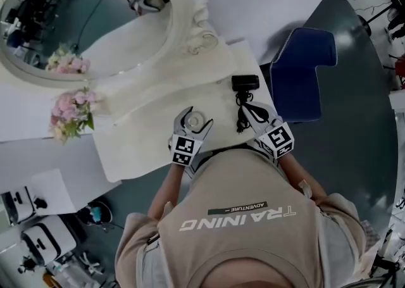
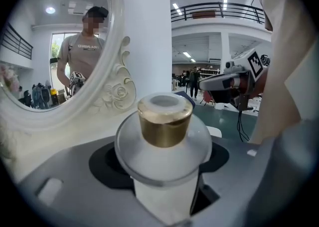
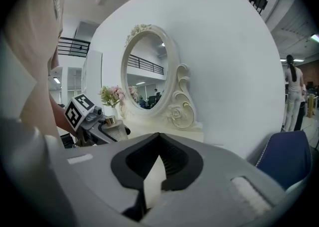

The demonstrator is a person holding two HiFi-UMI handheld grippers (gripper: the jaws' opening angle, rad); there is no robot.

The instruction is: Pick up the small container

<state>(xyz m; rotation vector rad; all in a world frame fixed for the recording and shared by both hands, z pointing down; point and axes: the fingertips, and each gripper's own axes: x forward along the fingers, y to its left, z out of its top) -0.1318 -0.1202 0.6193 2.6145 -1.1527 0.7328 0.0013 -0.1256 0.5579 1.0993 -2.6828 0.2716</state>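
The small container [image 2: 164,121] is a frosted white jar with a gold collar and a white cap. It sits upright between the jaws of my left gripper [image 1: 195,123], which is shut on its round body, over the near edge of the cream table mat [image 1: 152,100]. In the right gripper view the same container [image 3: 112,127] shows in the left gripper's hold. My right gripper [image 1: 256,114] hovers a little to the right near the mat's edge, jaws shut with nothing between them [image 3: 158,160].
A large oval mirror [image 1: 82,21] in a carved white frame leans at the back left. Pink flowers [image 1: 73,112] stand left of the mat. A black device with a cable [image 1: 245,84] lies just beyond the right gripper. A blue chair [image 1: 304,71] stands at the right.
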